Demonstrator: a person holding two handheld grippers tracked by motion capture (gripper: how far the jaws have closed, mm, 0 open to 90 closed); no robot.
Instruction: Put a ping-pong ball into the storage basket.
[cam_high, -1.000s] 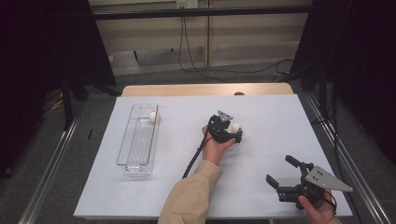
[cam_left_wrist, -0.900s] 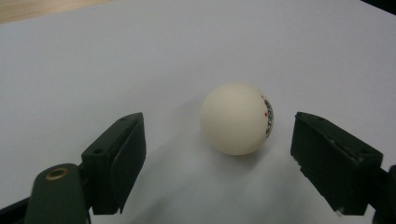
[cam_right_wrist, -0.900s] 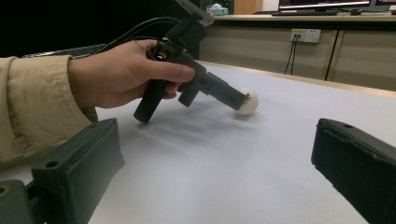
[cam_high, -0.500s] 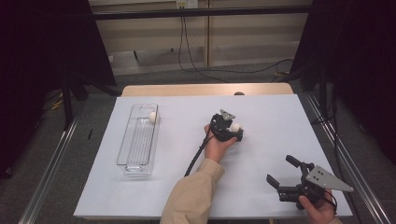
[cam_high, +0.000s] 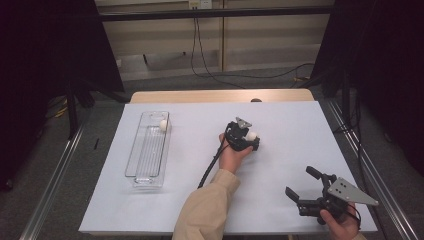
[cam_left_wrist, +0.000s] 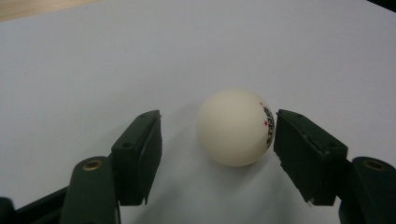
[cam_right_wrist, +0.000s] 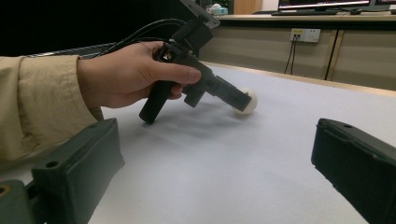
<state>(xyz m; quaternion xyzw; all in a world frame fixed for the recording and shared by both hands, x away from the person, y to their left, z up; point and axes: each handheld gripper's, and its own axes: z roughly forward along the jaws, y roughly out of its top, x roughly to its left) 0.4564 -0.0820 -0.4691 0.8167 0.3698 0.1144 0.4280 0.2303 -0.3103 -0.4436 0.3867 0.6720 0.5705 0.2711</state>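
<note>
While the smooth, round white ball (cam_left_wrist: 234, 127) sits mid-table on the matte white sheet (cam_high: 280, 120), your left gripper (cam_left_wrist: 217, 140) has just been closing around it: one blocky black pad touches its printed side, the other stands just off it. Your right gripper (cam_high: 305, 186) rests near the table's front edge, jaws wide apart and empty.

Left arm: tan sleeve, reaching forward from the bottom edge toward mid-worktop.
Left gripper (cam_high: 248, 136): held pistol-style, tilted down; jaws partly apart and just been closing, one pad touching, the other short.
Right gripper (cam_high: 306, 184): low at the near right corner, jaws wide apart, nothing between them.
</note>
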